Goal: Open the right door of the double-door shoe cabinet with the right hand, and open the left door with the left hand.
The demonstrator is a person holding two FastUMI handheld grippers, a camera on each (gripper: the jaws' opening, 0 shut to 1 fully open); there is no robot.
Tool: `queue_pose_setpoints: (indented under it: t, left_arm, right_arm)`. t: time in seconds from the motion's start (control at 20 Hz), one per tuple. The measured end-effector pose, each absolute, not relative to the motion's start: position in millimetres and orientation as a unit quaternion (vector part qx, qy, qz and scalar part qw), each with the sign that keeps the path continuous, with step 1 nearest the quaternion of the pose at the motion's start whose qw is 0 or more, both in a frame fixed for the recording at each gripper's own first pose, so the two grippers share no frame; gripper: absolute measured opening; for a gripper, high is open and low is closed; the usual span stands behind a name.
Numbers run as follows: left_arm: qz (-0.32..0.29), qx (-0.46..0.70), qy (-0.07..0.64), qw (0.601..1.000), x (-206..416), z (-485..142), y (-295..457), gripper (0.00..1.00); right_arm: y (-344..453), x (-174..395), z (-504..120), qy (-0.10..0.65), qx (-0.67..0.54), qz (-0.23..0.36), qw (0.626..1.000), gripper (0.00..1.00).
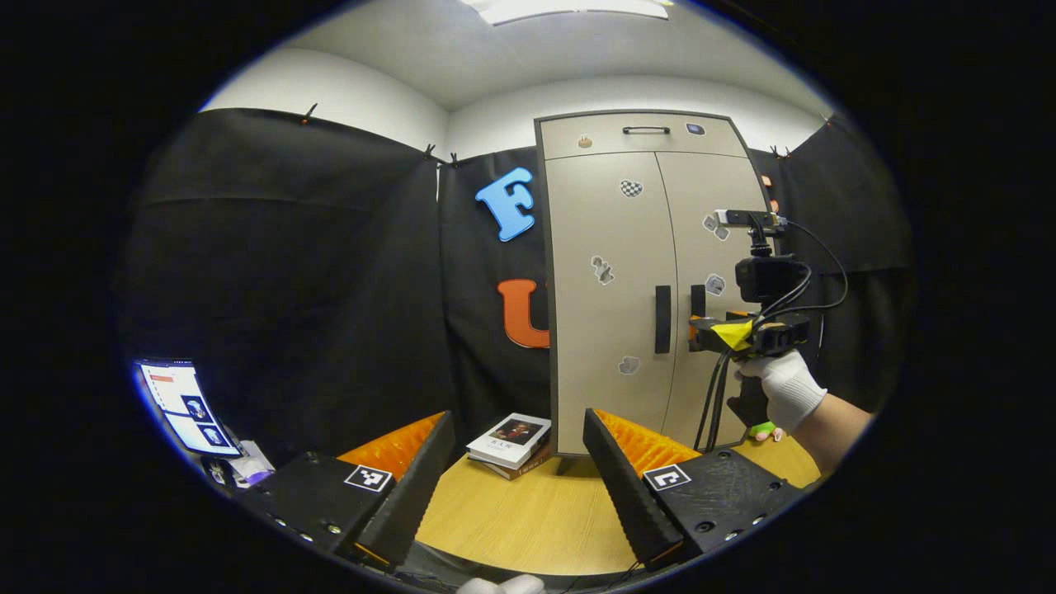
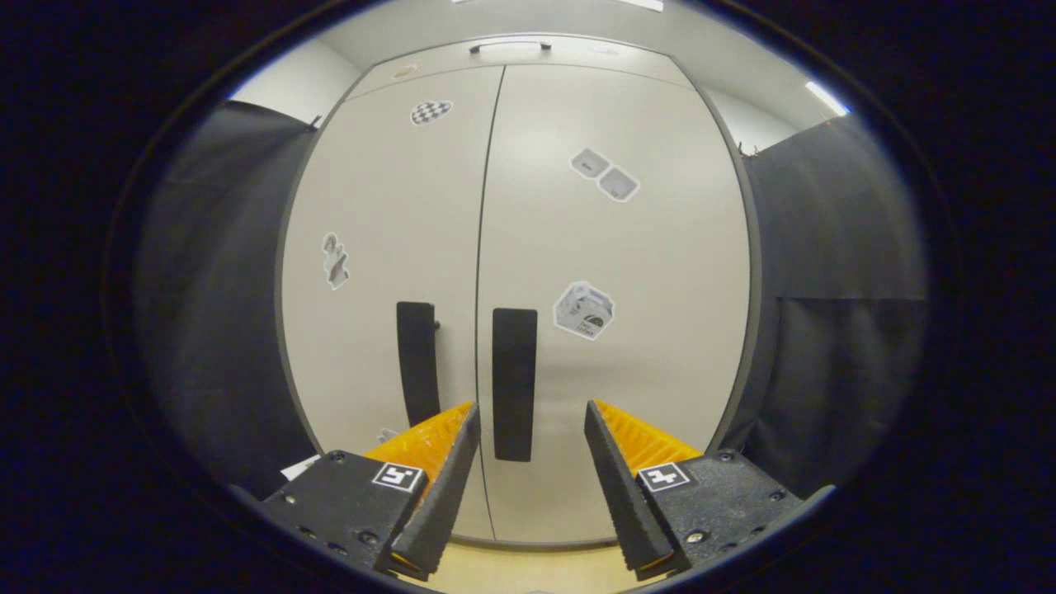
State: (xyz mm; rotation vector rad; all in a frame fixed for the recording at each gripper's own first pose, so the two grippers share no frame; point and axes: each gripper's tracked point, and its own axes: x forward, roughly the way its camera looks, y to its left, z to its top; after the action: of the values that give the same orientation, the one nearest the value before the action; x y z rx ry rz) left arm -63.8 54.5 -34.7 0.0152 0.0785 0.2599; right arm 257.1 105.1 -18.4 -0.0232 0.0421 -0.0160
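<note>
Black cloth flanks the shut shoe cabinet. Right gripper, jaws apart, lines up its right door handle between them; next, advance and clamp. Left gripper waits, jaws apart.

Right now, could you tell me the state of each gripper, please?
Left gripper: open, holding nothing, back from the shoe cabinet.
Right gripper: open, holding nothing, its fingers either side of the right door handle.

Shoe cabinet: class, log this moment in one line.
doors: both shut | right hand-held gripper: open, lined up with right handle | left hand-held gripper: open, farther back
</note>
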Motion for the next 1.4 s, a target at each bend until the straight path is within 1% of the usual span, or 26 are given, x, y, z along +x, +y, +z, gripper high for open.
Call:
queue_pose_setpoints:
  t: [0.05,0.2,0.25,0.3,0.4,0.45,0.5,0.55,0.6,0.75,0.8,1.1,1.4]
  left_arm:
    - [0.133,0.006,0.04,0.99,-65,-34,55,0.95]
    - [0.142,0.001,0.042,0.989,-68,-37,57,0.95]
    - [0.146,-0.001,0.043,0.988,-68,-38,58,0.95]
    - [0.149,-0.004,0.043,0.988,-69,-38,60,0.95]
    - [0.155,-0.008,0.045,0.987,-71,-39,63,0.95]
    - [0.158,-0.008,0.046,0.986,-70,-39,65,0.95]
    - [0.16,-0.008,0.046,0.986,-72,-39,66,0.95]
    - [0.162,-0.008,0.045,0.986,-72,-39,66,0.95]
    - [0.163,-0.01,0.045,0.986,-73,-40,67,0.95]
    - [0.164,-0.013,0.041,0.986,-78,-39,70,0.95]
    - [0.164,-0.015,0.042,0.985,-78,-40,70,0.95]
    - [0.145,-0.016,0.043,0.988,-80,-43,67,0.95]
    - [0.119,-0.013,0.035,0.992,-83,-42,62,0.95]
  right_arm:
    - [105,263,-16,0.02,-0.01,-0.012,1.0,0.81]
    - [111,281,-20,0.031,-0.015,-0.005,0.999,0.75]
    - [111,286,-20,0.032,-0.02,-0.008,0.999,0.75]
    - [114,289,-21,0.038,-0.022,-0.004,0.999,0.72]
    - [117,291,-20,0.037,-0.017,-0.004,0.999,0.71]
    - [118,293,-19,0.038,-0.014,-0.007,0.999,0.68]
    - [119,296,-21,0.039,-0.012,-0.01,0.999,0.54]
    - [119,300,-24,0.046,-0.012,-0.014,0.999,0.53]
    - [117,303,-27,0.054,-0.008,-0.022,0.998,0.47]
    - [116,304,-27,0.049,-0.011,-0.038,0.998,0.42]
    - [115,303,-28,0.052,-0.009,-0.037,0.998,0.39]
    - [115,298,-29,0.067,-0.003,-0.021,0.998,0.29]
    - [114,277,-25,0.074,-0.003,-0.002,0.997,0.25]
